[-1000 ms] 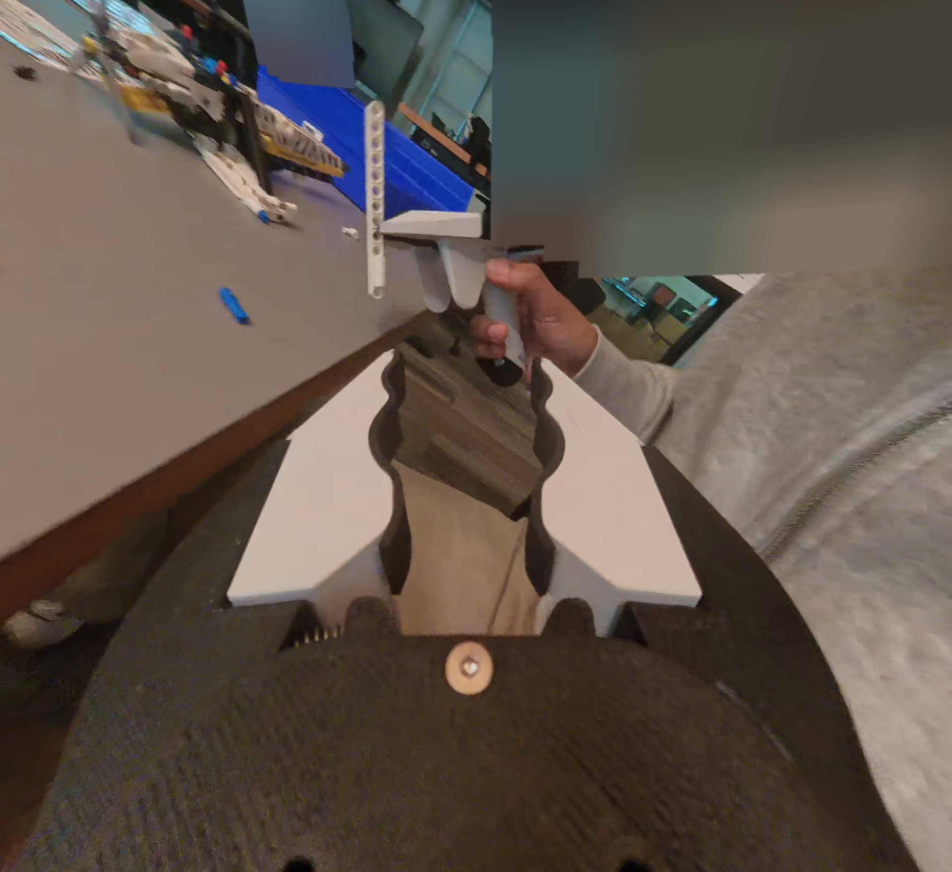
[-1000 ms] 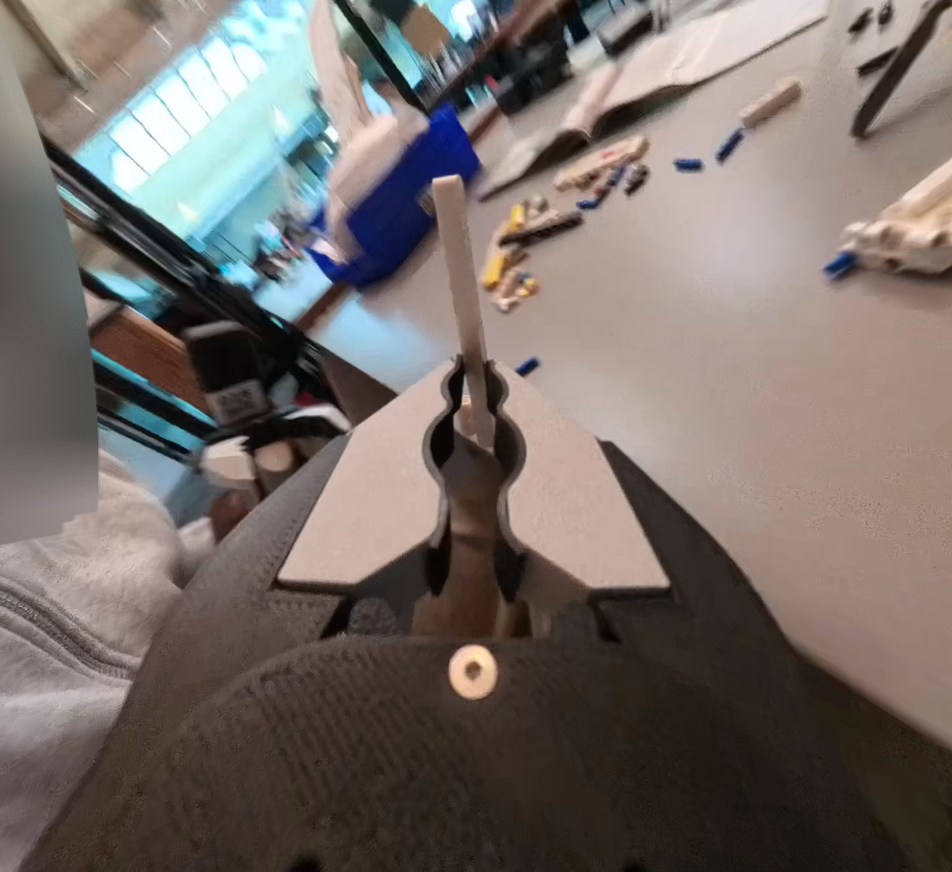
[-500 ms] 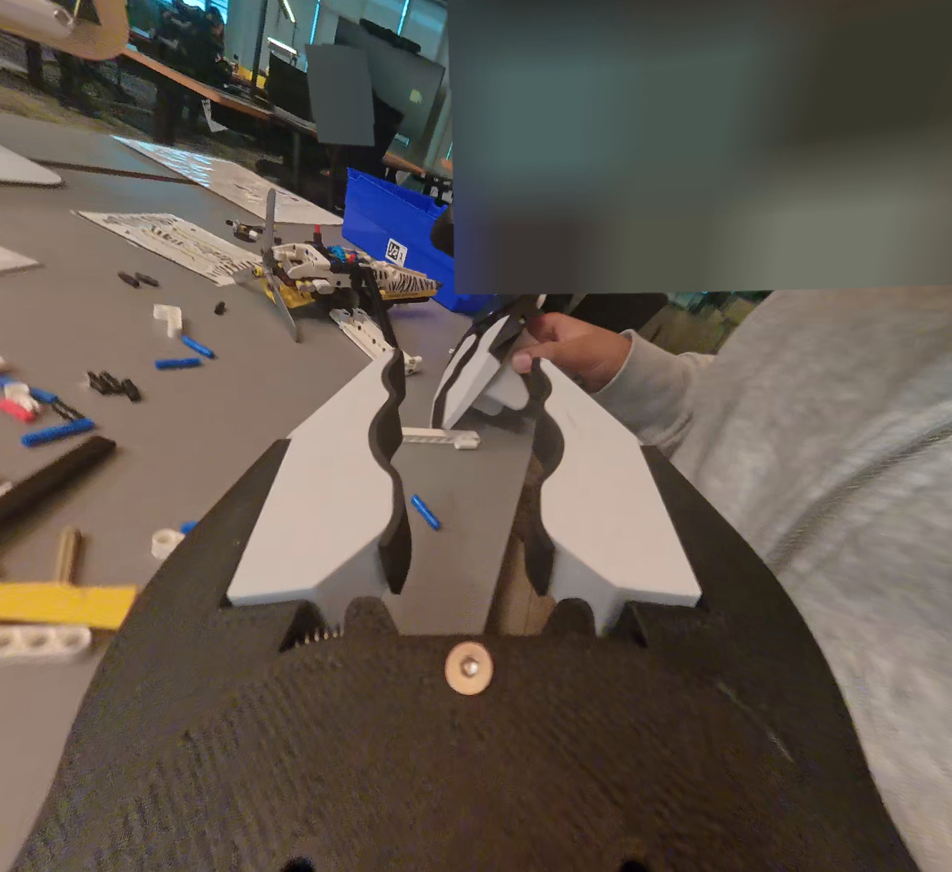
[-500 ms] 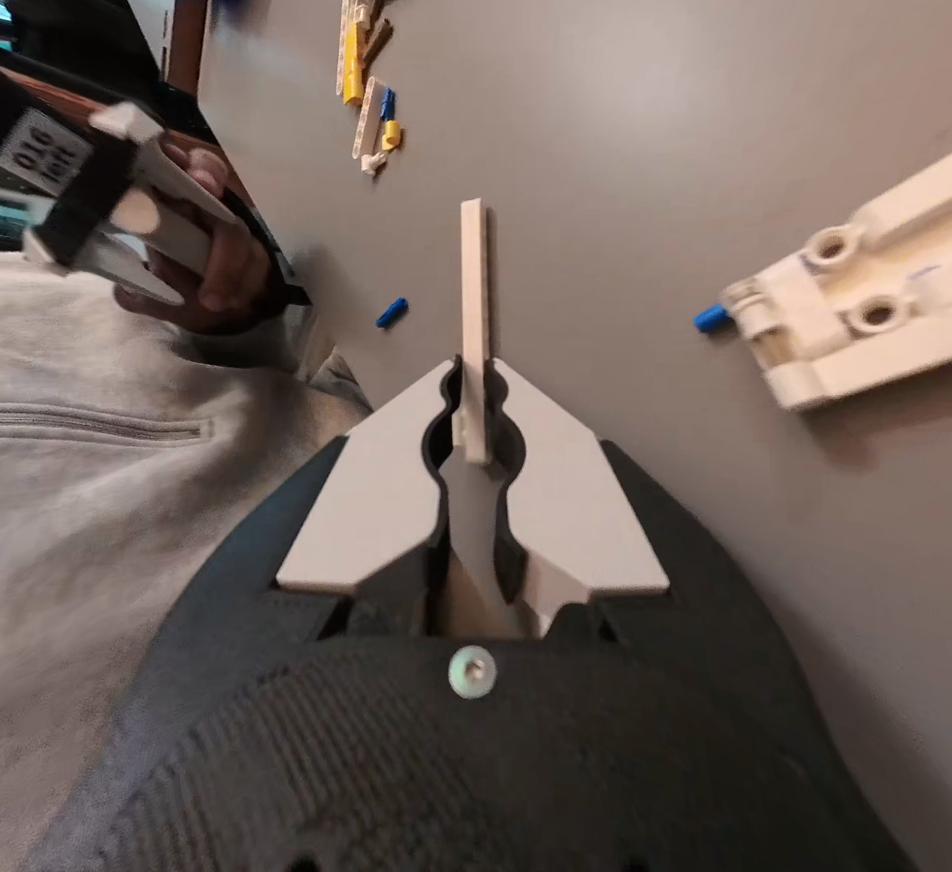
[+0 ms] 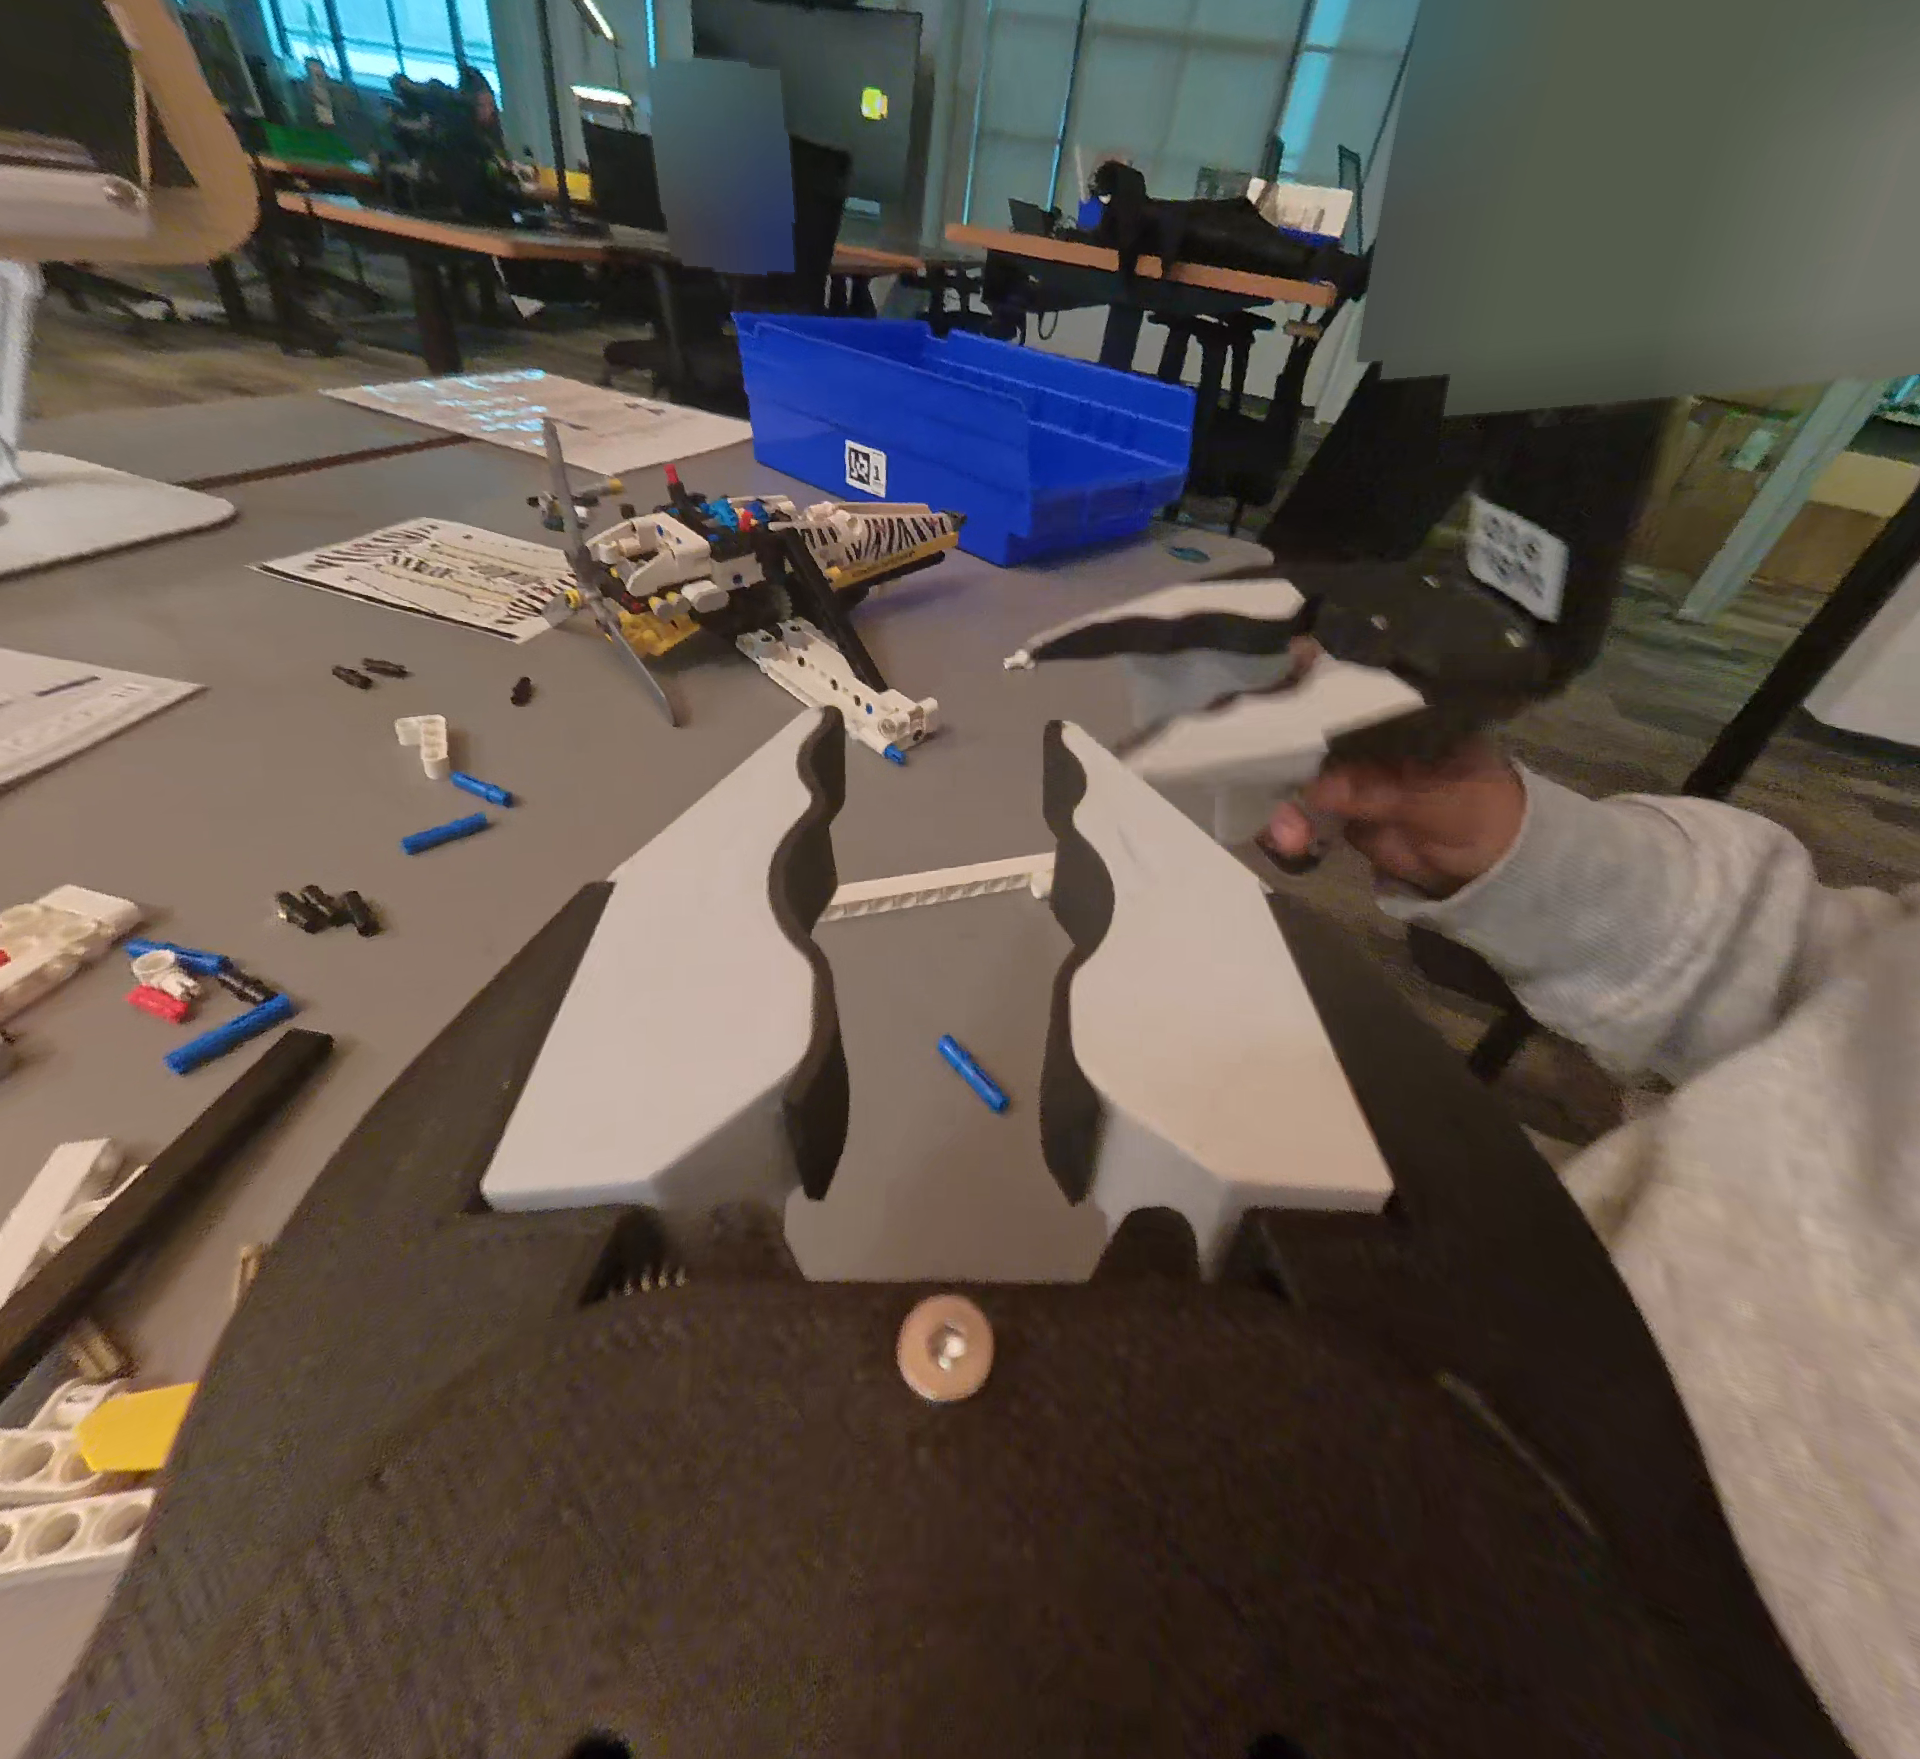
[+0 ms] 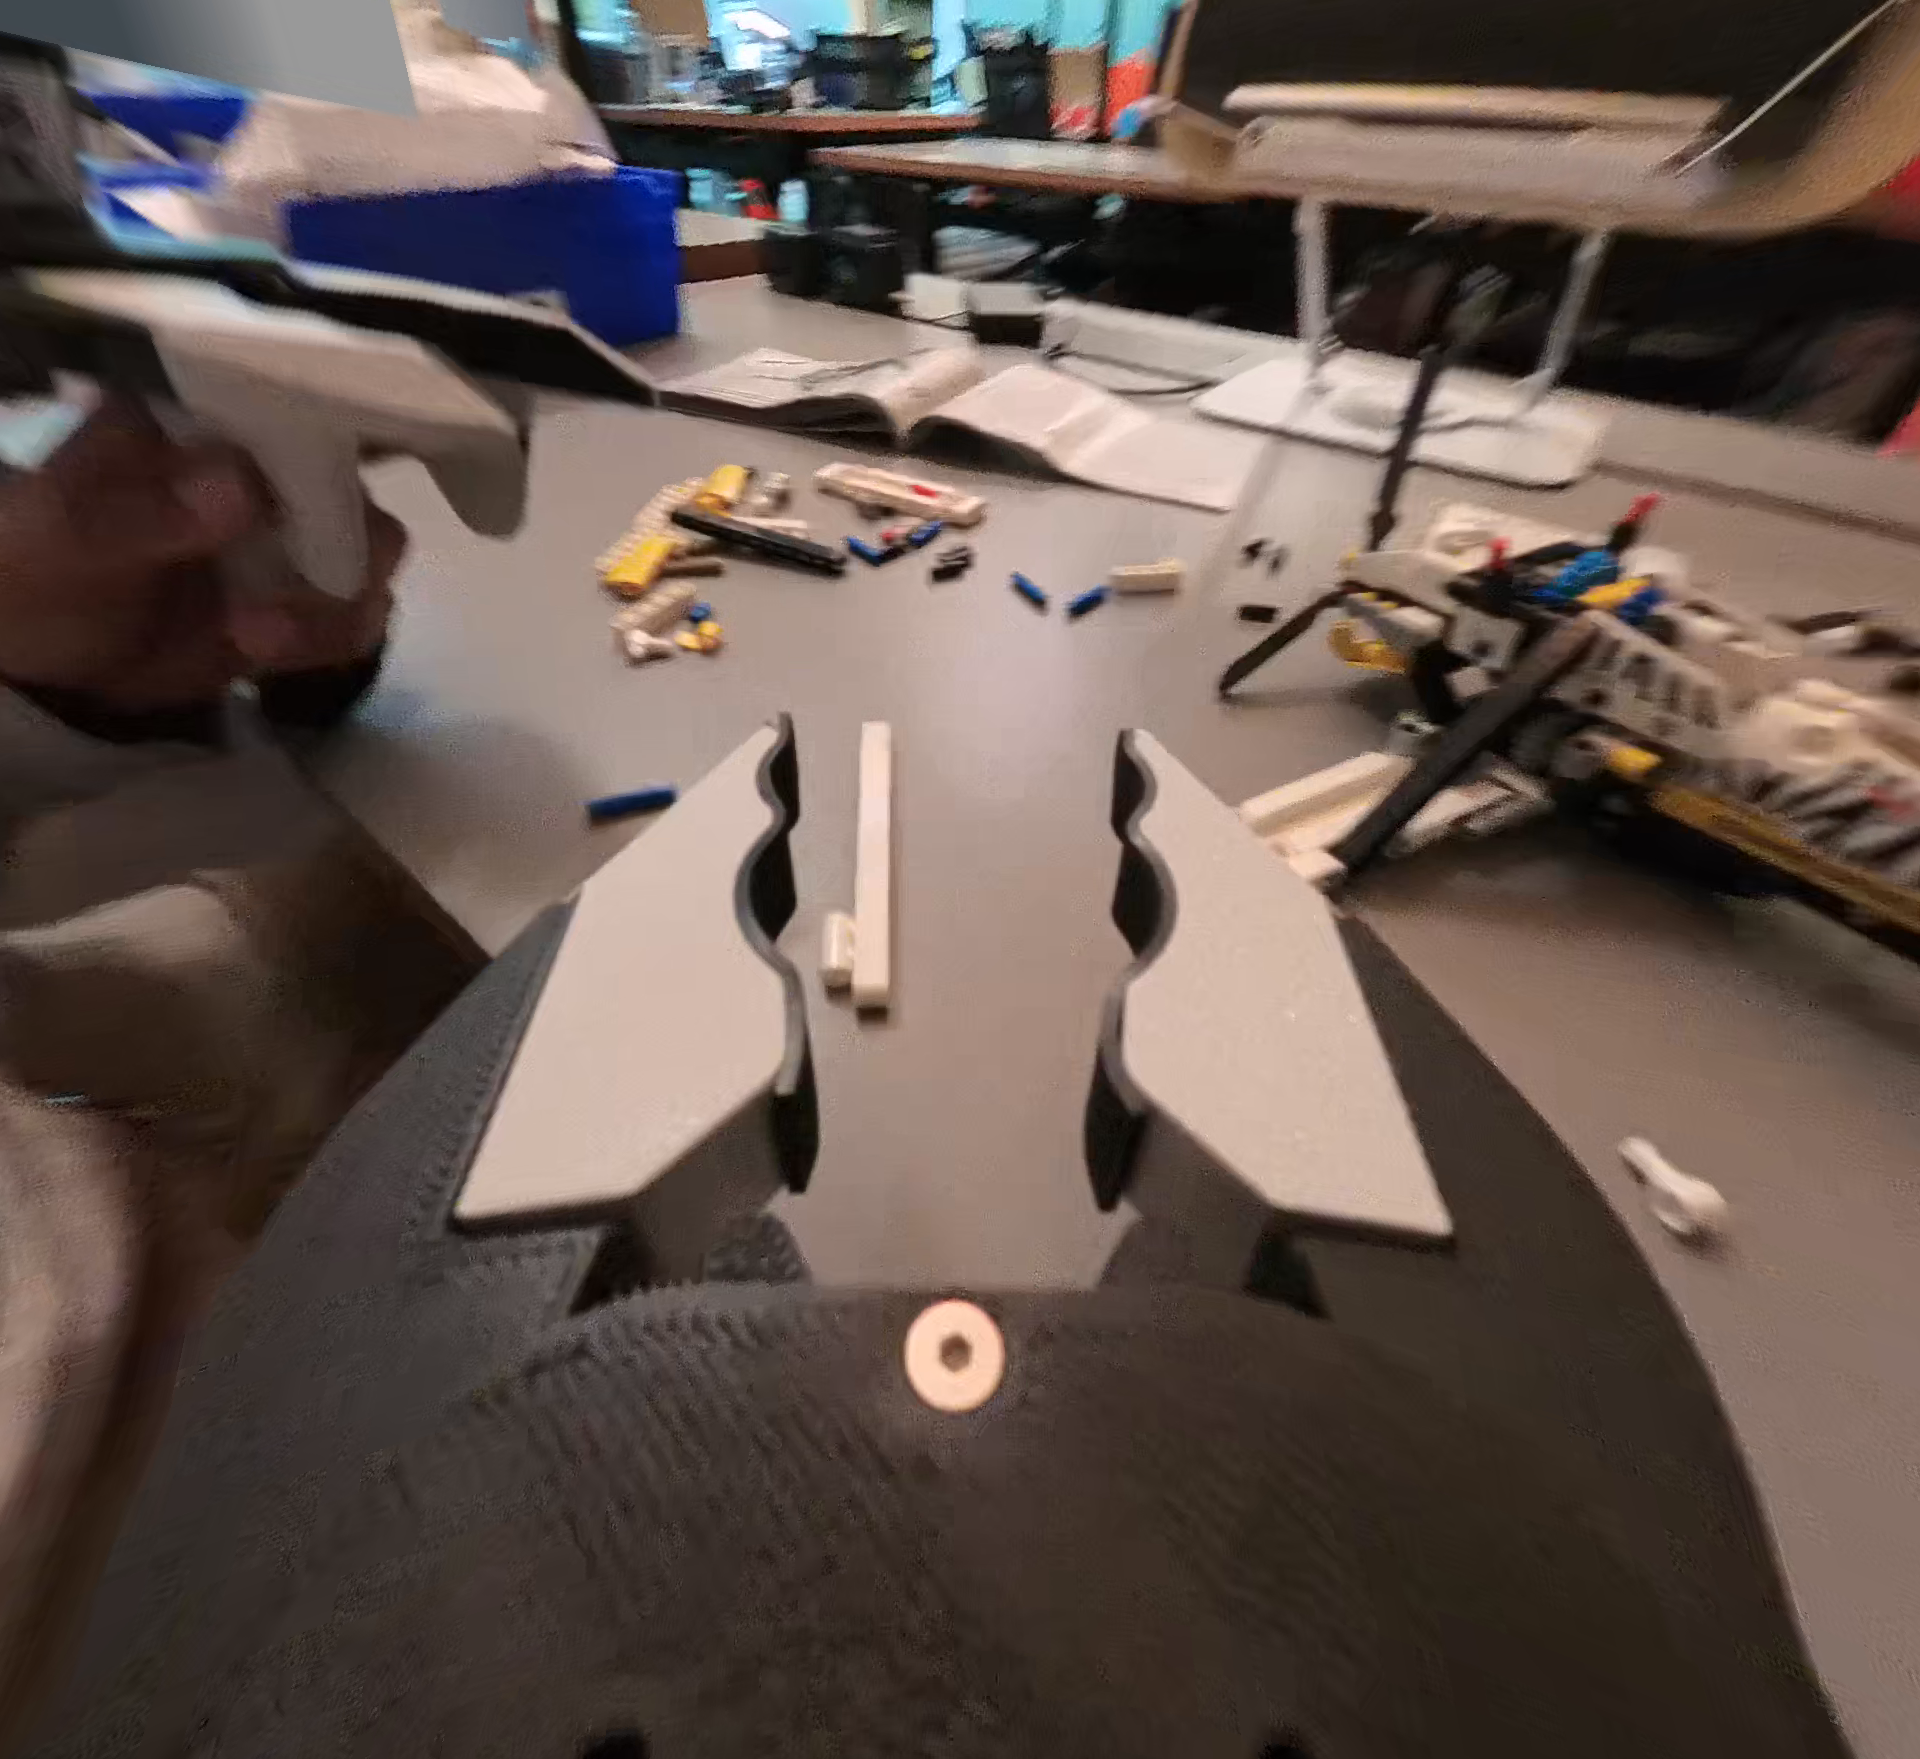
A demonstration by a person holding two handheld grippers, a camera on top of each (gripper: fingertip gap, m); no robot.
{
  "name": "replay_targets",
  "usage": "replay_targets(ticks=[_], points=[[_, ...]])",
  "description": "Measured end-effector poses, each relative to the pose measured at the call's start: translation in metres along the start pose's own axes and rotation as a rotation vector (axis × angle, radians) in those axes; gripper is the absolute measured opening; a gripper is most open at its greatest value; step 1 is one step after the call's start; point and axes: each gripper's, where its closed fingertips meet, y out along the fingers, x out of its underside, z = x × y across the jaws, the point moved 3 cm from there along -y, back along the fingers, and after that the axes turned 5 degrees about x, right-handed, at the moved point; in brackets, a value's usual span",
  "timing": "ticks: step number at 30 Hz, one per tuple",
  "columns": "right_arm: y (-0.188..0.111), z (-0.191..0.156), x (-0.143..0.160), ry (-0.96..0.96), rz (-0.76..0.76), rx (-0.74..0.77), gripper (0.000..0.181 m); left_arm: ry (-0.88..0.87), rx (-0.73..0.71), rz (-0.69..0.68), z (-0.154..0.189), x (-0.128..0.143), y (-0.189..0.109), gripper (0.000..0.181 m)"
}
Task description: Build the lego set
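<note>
A long white lego beam point(image 6: 874, 862) is seen lying flat on the grey worktop point(image 6: 997, 670), between the spread fingers of the right tool point(image 6: 954, 738), which is released and grasps nothing. A short white piece point(image 6: 836, 949) lies touching the beam's near end. The left tool point(image 5: 940, 738) is likewise held released and empty, with a blue pin point(image 5: 972, 1072) lying between its fingers. Farther right, the part-built model point(image 6: 1600, 670) is set on the worktop, and loose pieces point(image 6: 675, 566) are scattered far left.
</note>
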Motion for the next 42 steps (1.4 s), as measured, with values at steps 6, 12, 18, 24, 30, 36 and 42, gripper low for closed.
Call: replay_targets(ticks=[6, 12, 18, 24, 30, 36, 42], points=[[-0.009, -0.025, 0.035, -0.203, -0.189, 0.028, 0.059, -0.103, 0.003, 0.121, -0.014, -0.009, -0.008, 0.035], [0.002, -0.022, 0.038, -0.141, -0.241, 0.107, 0.048, -0.115, 0.034, 0.106, -0.013, -0.008, -0.001, 0.035], [0.003, -0.028, 0.037, -0.144, -0.275, 0.072, 0.023, -0.139, 0.063, 0.105, -0.012, -0.007, 0.001, 0.038], [0.011, -0.027, 0.043, -0.056, -0.494, -0.069, 0.021, -0.128, 0.098, 0.029, -0.008, -0.002, 0.011, 0.045], [0.006, -0.020, 0.023, 0.239, -0.456, -0.233, 0.014, 0.035, 0.083, -0.174, 0.001, 0.013, 0.022, 0.058], [-0.022, -0.009, 0.010, 0.568, -0.473, -0.582, 0.014, 0.140, 0.164, -0.368, 0.013, 0.030, 0.030, 0.063], [-0.025, -0.007, 0.024, 0.623, -0.706, -0.758, 0.014, 0.151, 0.217, -0.568, 0.016, 0.052, 0.053, 0.047]])
